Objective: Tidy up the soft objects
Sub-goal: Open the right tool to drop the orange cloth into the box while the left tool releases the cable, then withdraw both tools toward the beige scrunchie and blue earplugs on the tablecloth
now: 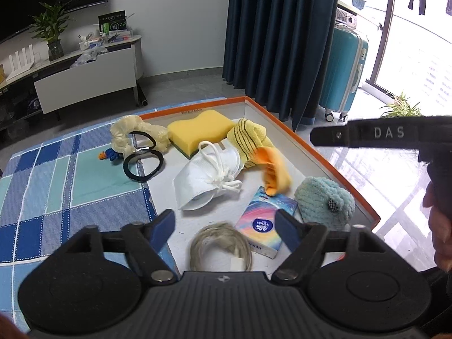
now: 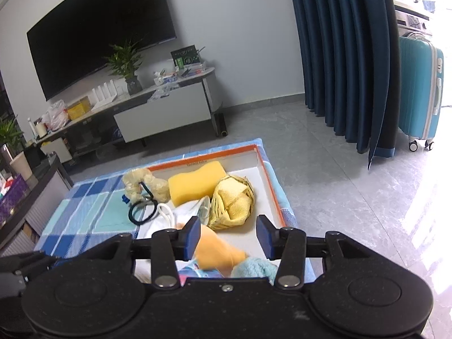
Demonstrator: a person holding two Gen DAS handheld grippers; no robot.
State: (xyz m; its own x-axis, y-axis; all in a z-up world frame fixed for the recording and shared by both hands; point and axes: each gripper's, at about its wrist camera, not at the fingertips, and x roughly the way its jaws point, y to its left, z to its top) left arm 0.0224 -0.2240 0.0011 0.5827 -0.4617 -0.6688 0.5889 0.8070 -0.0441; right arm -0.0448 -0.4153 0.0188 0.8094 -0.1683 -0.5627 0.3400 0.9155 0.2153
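An orange-rimmed white tray [image 1: 336,166] holds a yellow sponge [image 1: 195,132], a yellow striped cloth [image 1: 248,138], an orange cloth [image 1: 275,173], a white mask [image 1: 209,175], a tissue pack [image 1: 262,223], a teal fluffy piece [image 1: 325,203] and a coiled cord [image 1: 220,245]. A cream scrunchie [image 1: 127,134] and black hair ties [image 1: 142,161] lie at its left edge. My left gripper [image 1: 226,226] is open above the cord and tissue pack. My right gripper [image 2: 228,236] is open and empty, above the orange cloth [image 2: 217,251] and the tray [image 2: 271,186].
The tray lies on a blue checked cloth [image 1: 56,180]. A small blue and orange toy [image 1: 108,155] sits on the cloth. A TV stand [image 2: 158,113], dark blue curtain [image 2: 339,56] and teal suitcase [image 2: 421,90] stand beyond on the grey floor.
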